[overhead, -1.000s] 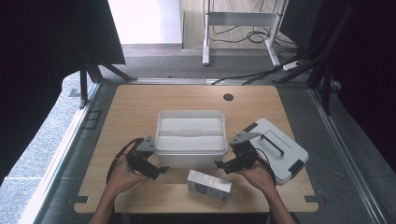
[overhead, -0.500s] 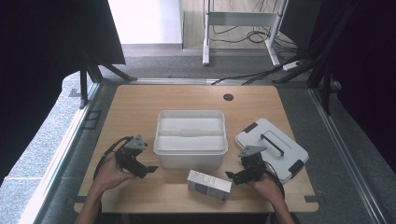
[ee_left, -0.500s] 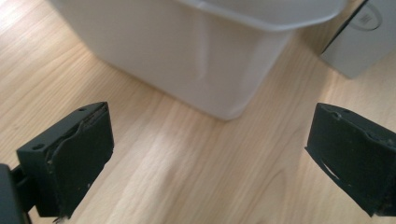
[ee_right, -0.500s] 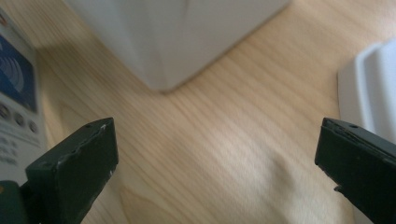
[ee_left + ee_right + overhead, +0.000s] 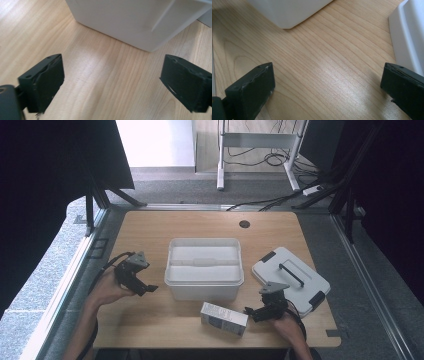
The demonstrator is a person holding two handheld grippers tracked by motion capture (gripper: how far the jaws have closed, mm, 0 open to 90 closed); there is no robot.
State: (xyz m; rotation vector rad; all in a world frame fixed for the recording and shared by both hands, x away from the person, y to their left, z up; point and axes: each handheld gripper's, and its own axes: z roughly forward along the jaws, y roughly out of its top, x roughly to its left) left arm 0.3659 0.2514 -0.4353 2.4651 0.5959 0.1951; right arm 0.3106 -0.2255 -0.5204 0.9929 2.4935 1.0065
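Left gripper (image 5: 134, 276) sits just beside the left wall of the white bin (image 5: 204, 268), with its jaws spread wide and nothing between them. They have just been closing a tiny bit. In the left gripper view, the bin's wall rises right ahead over bare wood.

The small box (image 5: 223, 318) lies on the table (image 5: 150, 230) in front of the bin. The right gripper (image 5: 260, 312) is just beside the box's right end, jaws spread wide and holding nothing. The white lid (image 5: 290, 279) lies behind it.

I think the step is reaching for the box. Next, the right gripper must turn toward the box and pinch it.

The high view shows the box; the right gripper view shows wood, the bin's corner and the lid's edge.
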